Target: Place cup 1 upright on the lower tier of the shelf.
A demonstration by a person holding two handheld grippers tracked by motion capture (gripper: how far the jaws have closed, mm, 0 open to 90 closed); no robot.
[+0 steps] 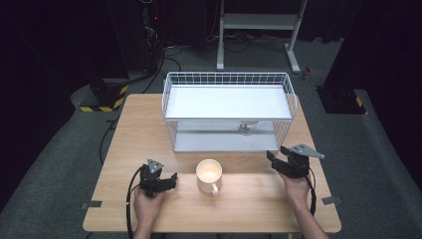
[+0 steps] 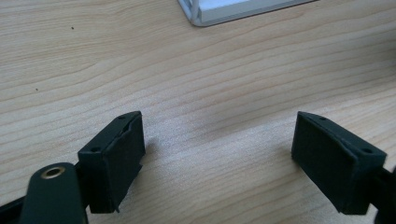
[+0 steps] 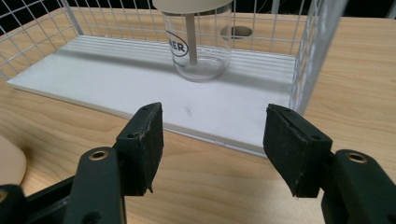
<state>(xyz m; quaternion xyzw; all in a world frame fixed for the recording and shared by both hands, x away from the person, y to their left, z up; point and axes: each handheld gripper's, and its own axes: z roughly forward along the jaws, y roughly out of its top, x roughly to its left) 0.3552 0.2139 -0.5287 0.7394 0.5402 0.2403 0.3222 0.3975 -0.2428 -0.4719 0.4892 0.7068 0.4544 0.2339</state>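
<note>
A cream mug (image 1: 209,174) stands on the wooden table (image 1: 144,134) between my two grippers, its handle toward the person. My left gripper (image 1: 173,180) rests left of the mug, open, with bare wood between its jaws (image 2: 217,154). Right of the mug, my right gripper (image 1: 277,152) is open and empty (image 3: 215,140), pointing at the lower shelf of a white wire rack (image 1: 229,79). On that lower shelf stands a clear glass jar (image 3: 198,46) with a pale lid and printed lettering, well beyond the jaws. The mug's edge (image 3: 9,163) shows at the left of the right gripper view.
The rack's right wire wall (image 3: 317,42) rises just beyond my right jaw. A corner of the rack's base (image 2: 224,11) lies ahead of my left gripper. Off the table are a dark floor, cables and a metal stand (image 1: 259,22).
</note>
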